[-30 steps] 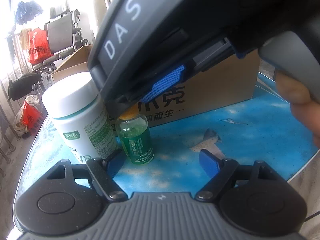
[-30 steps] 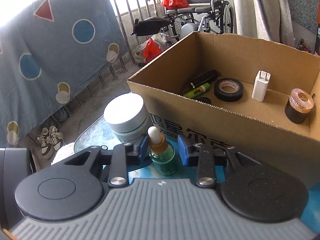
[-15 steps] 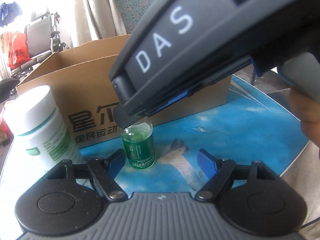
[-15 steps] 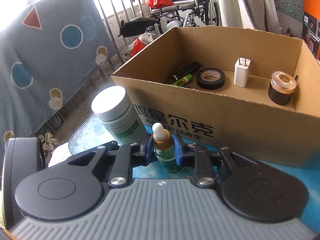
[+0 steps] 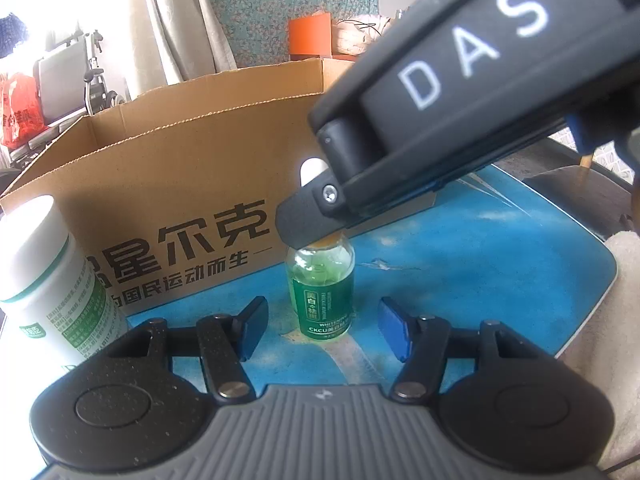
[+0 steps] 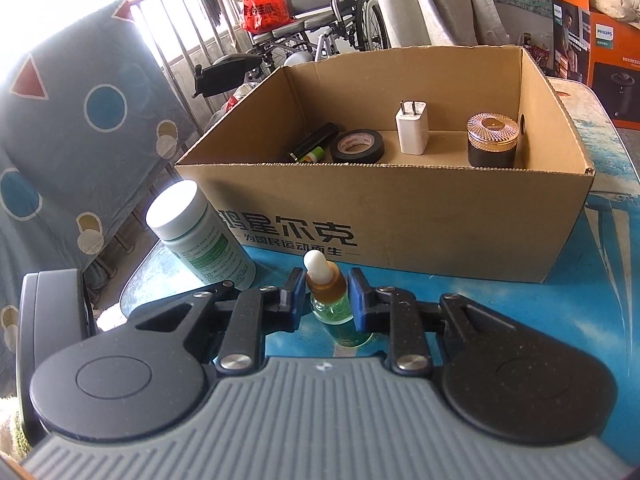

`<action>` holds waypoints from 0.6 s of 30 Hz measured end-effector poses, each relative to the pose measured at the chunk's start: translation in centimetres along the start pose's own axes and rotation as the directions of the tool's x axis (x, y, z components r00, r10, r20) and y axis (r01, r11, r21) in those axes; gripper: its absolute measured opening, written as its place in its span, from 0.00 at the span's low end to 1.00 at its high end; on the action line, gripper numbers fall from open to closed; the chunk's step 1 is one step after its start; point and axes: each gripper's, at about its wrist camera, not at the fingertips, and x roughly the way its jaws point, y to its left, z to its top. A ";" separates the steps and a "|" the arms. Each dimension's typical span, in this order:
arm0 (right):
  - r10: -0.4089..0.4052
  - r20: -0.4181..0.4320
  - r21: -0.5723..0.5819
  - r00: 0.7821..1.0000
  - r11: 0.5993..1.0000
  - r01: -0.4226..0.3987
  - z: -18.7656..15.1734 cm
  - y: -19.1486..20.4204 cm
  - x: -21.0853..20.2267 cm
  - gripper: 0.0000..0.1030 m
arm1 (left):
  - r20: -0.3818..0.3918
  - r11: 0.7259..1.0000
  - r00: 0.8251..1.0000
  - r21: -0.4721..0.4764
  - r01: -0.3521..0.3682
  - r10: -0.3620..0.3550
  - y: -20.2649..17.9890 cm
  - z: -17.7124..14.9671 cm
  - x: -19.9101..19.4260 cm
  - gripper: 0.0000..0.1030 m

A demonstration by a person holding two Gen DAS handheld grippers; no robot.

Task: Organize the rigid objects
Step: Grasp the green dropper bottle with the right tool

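A small green dropper bottle point(image 5: 322, 284) with a white bulb stands on the blue table in front of the cardboard box point(image 5: 180, 184). My right gripper point(image 6: 327, 297) is shut on its amber collar point(image 6: 328, 286), reaching in from the upper right in the left wrist view, where one finger point(image 5: 308, 220) hides the neck. My left gripper point(image 5: 322, 314) faces the bottle's body low down. Its jaws are closing, with the bottle just ahead of them and between their lines, and the pads point(image 5: 252, 320) stay clear of the glass.
A white pill bottle point(image 6: 200, 236) stands left of the dropper bottle by the box's corner. The box point(image 6: 400, 208) holds black tape point(image 6: 357, 146), a white charger point(image 6: 412, 130), a copper-lidded jar point(image 6: 494, 140) and dark tubes point(image 6: 314, 142). The table edge point(image 5: 592, 312) curves at right.
Both views have swung so the box sits more centred and the pill bottle further left. My left jaws have narrowed around the dropper bottle. The right gripper closed on its collar and stays there.
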 end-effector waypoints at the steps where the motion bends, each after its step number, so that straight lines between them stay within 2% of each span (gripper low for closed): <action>1: -0.004 0.000 -0.005 1.000 1.000 0.004 0.0 0.1 0.1 0.22 | -0.004 1.000 1.000 0.006 -0.001 0.001 0.0 0.0 0.3 0.58; 4: -0.001 -0.006 0.006 1.000 1.000 0.001 0.1 -0.1 0.3 0.22 | -0.002 1.000 1.000 0.022 0.003 -0.003 -0.2 0.2 0.7 0.54; 6: 0.007 -0.009 0.026 1.000 1.000 -0.007 0.2 -0.3 0.5 0.22 | 0.004 0.999 1.000 0.038 -0.003 0.003 -0.5 0.3 0.5 0.43; 9: 0.006 -0.012 0.040 1.000 0.999 -0.005 0.3 -0.4 0.6 0.21 | 0.012 0.999 1.000 0.039 -0.018 0.017 -0.6 0.3 0.1 0.34; 14: 0.004 -0.025 0.055 1.000 0.998 -0.002 0.3 -0.6 0.1 0.21 | 0.021 1.000 1.000 0.011 -0.004 0.004 -0.2 0.4 -0.6 0.32; 18: 0.005 -0.004 0.032 1.000 0.999 -0.005 1.1 0.3 -1.6 0.21 | 0.062 1.000 0.998 -0.005 -0.006 0.006 0.2 1.2 -3.2 0.32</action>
